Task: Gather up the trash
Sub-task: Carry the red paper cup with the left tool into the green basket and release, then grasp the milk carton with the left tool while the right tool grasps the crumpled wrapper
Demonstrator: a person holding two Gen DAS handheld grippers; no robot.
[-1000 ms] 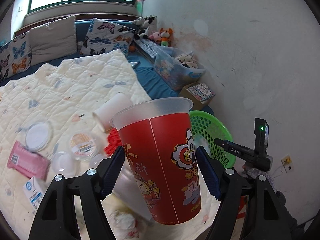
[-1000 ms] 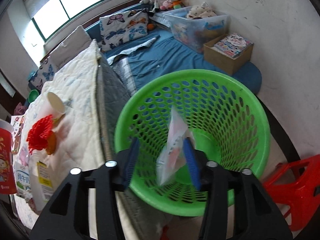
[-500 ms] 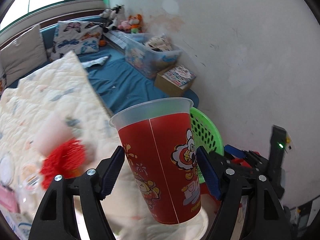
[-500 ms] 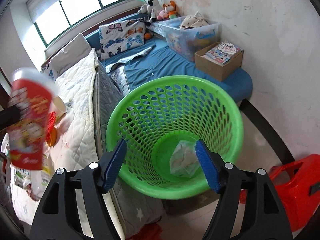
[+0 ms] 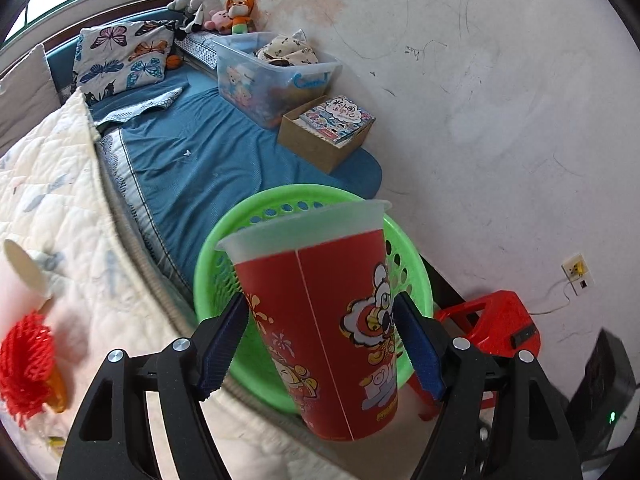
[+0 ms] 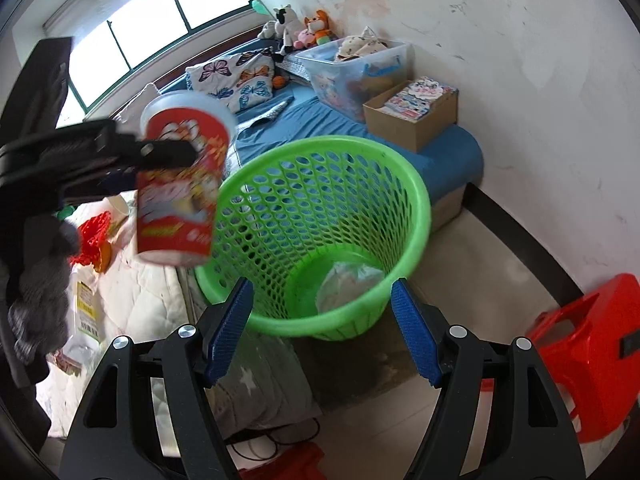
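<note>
A bedside floor by a white wall is seen. A red cup [image 5: 320,320] is clamped in the left gripper [image 5: 322,344] beside the green basket [image 6: 404,200]. The right gripper [image 6: 322,326] is held apart, empty, above the basket, where a wrapper [image 6: 348,284] lies.

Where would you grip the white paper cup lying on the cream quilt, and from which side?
Grip the white paper cup across its side wall, coming down from above the cream quilt. It appears to lie tipped, its open mouth facing sideways, so the round wall is the part offered to two pads; squeeze lightly, since thin paper probably crushes.
</note>
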